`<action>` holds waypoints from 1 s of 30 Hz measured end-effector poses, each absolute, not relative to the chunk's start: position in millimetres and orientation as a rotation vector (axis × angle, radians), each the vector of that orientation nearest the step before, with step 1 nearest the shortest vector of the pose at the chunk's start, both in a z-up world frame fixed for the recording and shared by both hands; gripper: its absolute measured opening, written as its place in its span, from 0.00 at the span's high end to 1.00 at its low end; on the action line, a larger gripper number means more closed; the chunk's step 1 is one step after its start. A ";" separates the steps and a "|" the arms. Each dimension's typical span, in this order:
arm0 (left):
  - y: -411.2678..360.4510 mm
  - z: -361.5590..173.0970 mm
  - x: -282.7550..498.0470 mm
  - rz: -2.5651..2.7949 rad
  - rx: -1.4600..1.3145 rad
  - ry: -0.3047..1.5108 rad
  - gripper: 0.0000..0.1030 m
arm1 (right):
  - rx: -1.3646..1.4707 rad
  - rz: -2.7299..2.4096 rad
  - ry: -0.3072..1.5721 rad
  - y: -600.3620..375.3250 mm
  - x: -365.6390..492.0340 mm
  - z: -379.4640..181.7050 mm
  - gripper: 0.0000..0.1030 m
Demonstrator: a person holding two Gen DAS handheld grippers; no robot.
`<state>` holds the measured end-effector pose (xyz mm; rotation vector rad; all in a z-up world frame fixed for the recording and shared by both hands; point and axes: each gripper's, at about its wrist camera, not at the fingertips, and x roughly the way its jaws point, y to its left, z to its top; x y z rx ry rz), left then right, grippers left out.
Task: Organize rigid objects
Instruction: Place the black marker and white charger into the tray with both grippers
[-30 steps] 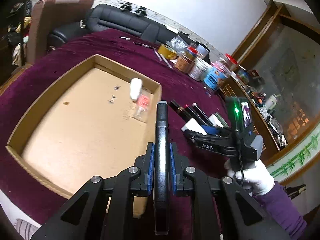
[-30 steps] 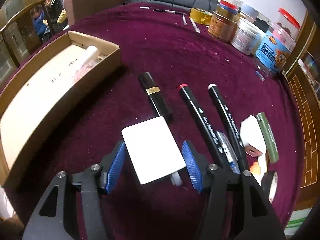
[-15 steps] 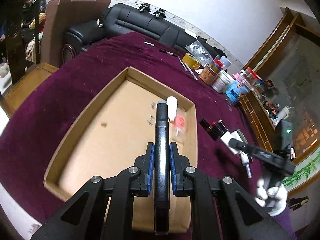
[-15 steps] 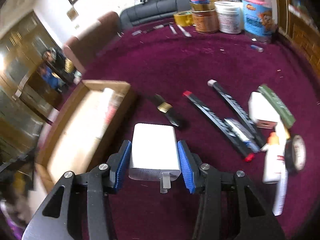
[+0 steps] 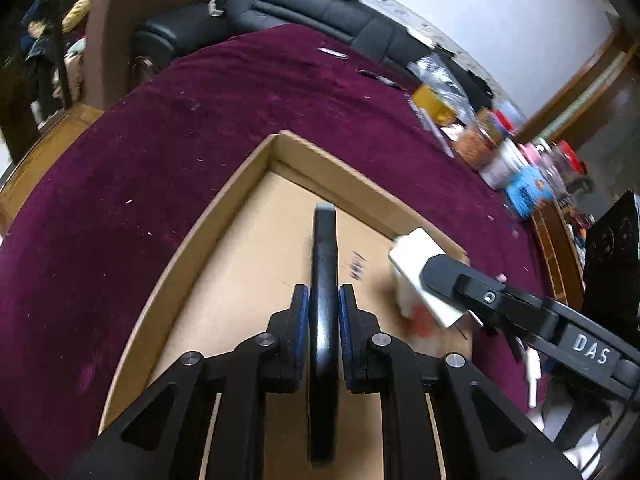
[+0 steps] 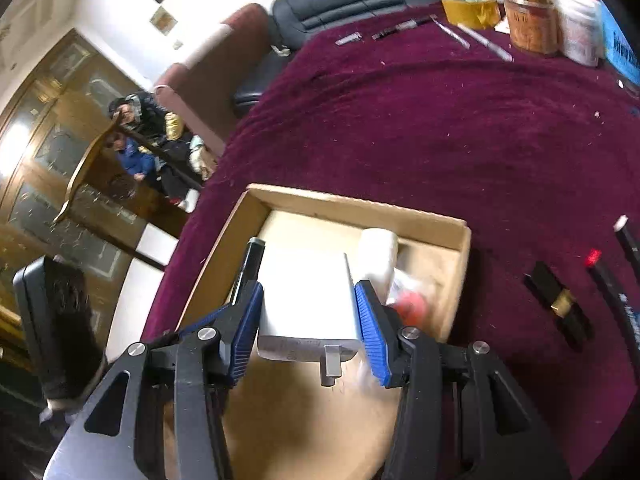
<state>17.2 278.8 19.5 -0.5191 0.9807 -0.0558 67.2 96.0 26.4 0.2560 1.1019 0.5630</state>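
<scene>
- Cardboard tray (image 5: 224, 216) on the maroon cloth (image 5: 120, 200): stiff, shallow-walled, probably light. It already holds a white bottle (image 6: 378, 256) and a red-marked packet (image 6: 412, 304) at its far right corner.
- White charger block (image 6: 308, 300): rigid, smooth, likely slippery on its flat faces. The right gripper (image 6: 308, 320) has it clamped across the two broad sides, prongs pointing toward the camera, held above the tray floor. Pads sit well back on the body; judged secure.
- Black pen (image 5: 324, 300): thin, stiff, light. The left gripper (image 5: 323, 320) is closed narrow on its mid-shaft, with the pen over the tray's middle.
- Views: the right wrist shows the markers (image 6: 616, 292) and black tube (image 6: 558, 304) left on the cloth to the right; the left wrist view misses these but shows both held items side by side over the tray.
</scene>
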 end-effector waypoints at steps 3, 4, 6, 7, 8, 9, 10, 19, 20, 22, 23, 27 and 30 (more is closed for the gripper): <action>286.4 12.8 16.9 -0.070 -0.571 0.963 0.72 | 0.256 0.544 1.085 102.9 72.1 17.1 0.55; 288.8 10.7 15.4 -0.070 -0.582 0.951 0.58 | 0.255 0.541 1.074 103.4 71.4 18.5 0.55; 290.5 5.3 13.5 -0.065 -0.602 0.945 0.55 | 0.244 0.551 1.070 105.2 68.5 21.9 0.54; 289.0 2.9 13.2 -0.064 -0.603 0.956 0.54 | 0.242 0.546 1.063 102.5 66.8 24.6 0.54; 287.6 4.9 11.8 -0.054 -0.588 0.948 0.53 | 0.243 0.542 1.051 99.2 63.3 28.4 0.54; 284.7 5.9 10.7 -0.040 -0.563 0.950 0.53 | 0.249 0.544 1.032 93.8 59.7 34.1 0.54; 281.2 6.6 9.1 -0.029 -0.539 0.948 0.53 | 0.249 0.547 1.022 90.8 57.3 37.2 0.54; 270.9 7.5 -0.5 -0.009 -0.560 0.934 0.34 | 0.176 0.509 0.903 19.4 -1.6 57.6 0.49; 268.1 7.5 0.7 -0.024 -0.564 0.934 0.33 | 0.170 0.499 0.903 13.9 -4.7 56.4 0.49; 260.3 8.6 7.3 -0.060 -0.538 0.951 0.33 | 0.168 0.465 0.906 -6.5 -11.9 52.3 0.50; 258.0 10.0 8.5 -0.057 -0.534 0.958 0.33 | 0.178 0.453 0.905 -16.5 -16.4 51.3 0.50; 241.7 38.5 -7.3 0.008 -0.473 0.898 0.33 | 0.231 0.398 0.862 -63.5 -37.0 51.9 0.50; 210.3 76.1 -36.6 0.064 -0.311 0.786 0.33 | 0.216 0.339 0.809 -89.3 -52.4 53.6 0.50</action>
